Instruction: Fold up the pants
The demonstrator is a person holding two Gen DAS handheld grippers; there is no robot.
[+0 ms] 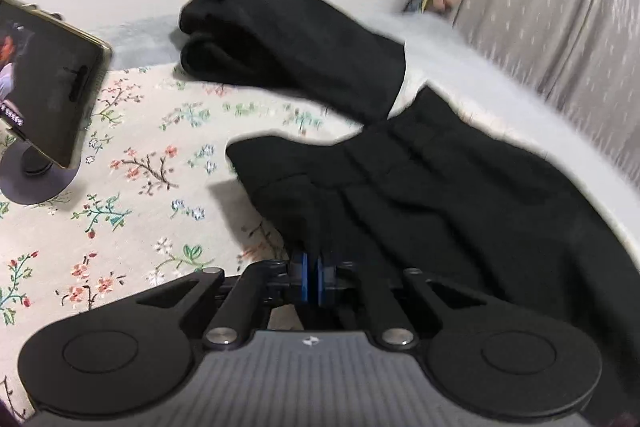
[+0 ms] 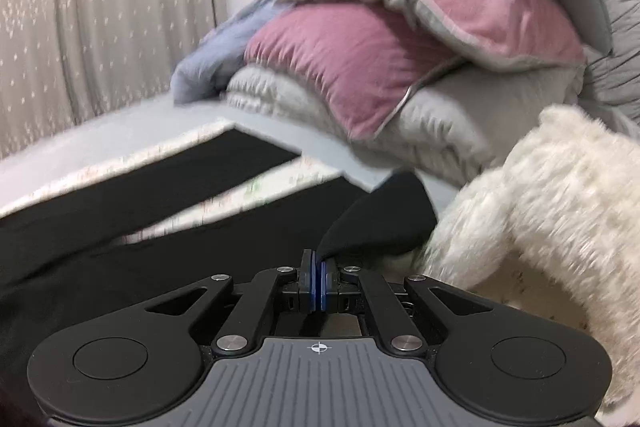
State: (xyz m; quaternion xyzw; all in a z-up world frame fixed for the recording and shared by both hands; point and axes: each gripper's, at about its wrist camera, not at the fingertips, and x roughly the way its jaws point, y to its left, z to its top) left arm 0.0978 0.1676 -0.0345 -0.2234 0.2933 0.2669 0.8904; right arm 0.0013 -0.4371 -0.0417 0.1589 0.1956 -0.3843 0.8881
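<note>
both hand-held grippers clamped on black pants spread over a bed

the black pants (image 1: 420, 195) lie on a bed covered with a floral sheet (image 1: 132, 195), cream with small red, green and blue sprigs. in the left wrist view the left hand-held gripper (image 1: 311, 277) has its blue pads drawn together on the near edge of the dark cloth, which bunches up right at the tips. from there the garment spreads away to the right, pleated and wrinkled. a second dark folded piece (image 1: 288, 47) lies further back on the bed; whether it belongs to the same garment cannot be told. at the left edge a phone (image 1: 48, 79) with a lit screen leans on a round-based stand (image 1: 32, 183). a grey patterned curtain (image 1: 552, 7) hangs at the right.

in the right wrist view the right hand-held gripper (image 2: 319, 283) is closed, with a pointed fold of the pants (image 2: 372, 223) pinched between its blue pads and lifted slightly. the two legs stretch away to the left as dark bands with strips of the sheet between them. a fluffy white blanket (image 2: 540, 207) sits just to the right of the gripper. behind, pink and grey bedding (image 2: 400, 39) is heaped in a pile.
</note>
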